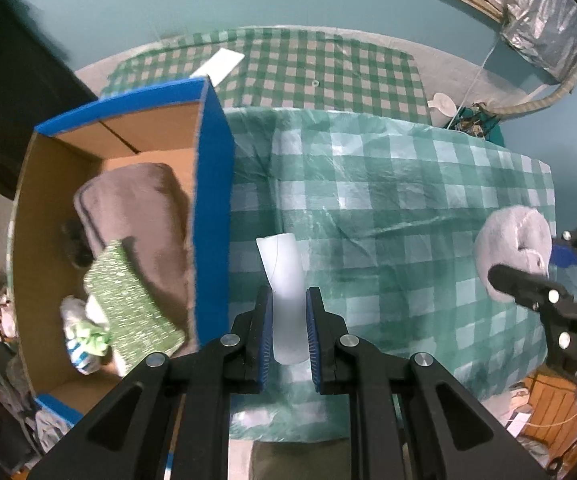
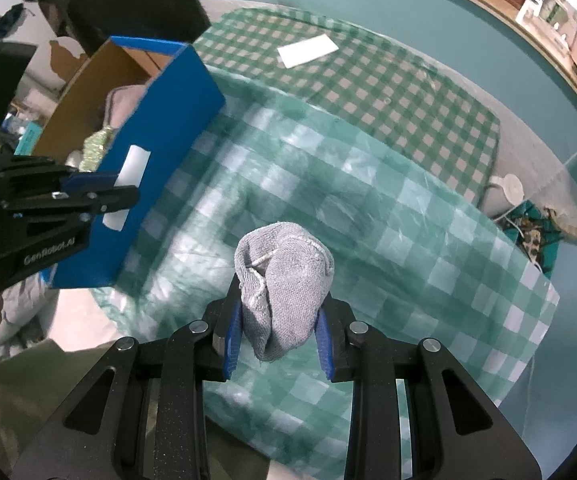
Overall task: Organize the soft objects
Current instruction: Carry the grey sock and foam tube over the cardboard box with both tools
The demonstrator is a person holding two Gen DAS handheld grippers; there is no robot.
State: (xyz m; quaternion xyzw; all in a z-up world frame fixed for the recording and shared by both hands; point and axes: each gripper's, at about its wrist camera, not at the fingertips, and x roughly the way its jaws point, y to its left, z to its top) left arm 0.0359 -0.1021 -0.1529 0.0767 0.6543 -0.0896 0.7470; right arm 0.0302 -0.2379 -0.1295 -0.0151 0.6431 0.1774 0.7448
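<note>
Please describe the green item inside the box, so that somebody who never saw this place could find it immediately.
Find the open cardboard box with blue outer walls at the left edge of the checked tablecloth. Inside, a brown-grey folded cloth fills the middle. The green sponge-like pad lies against its near end, speckled with white, unlike the plain cloth and the crumpled white-and-green rag beside it.

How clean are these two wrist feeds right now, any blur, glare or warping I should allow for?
Left wrist view: the blue box edge and its contents are smeared by motion; the white piece in the left tool stays sharp. Right wrist view: the checked plastic cover is streaked and shows soft sheen; the grey cloth is crisp. Both views bend at the rim.
</note>
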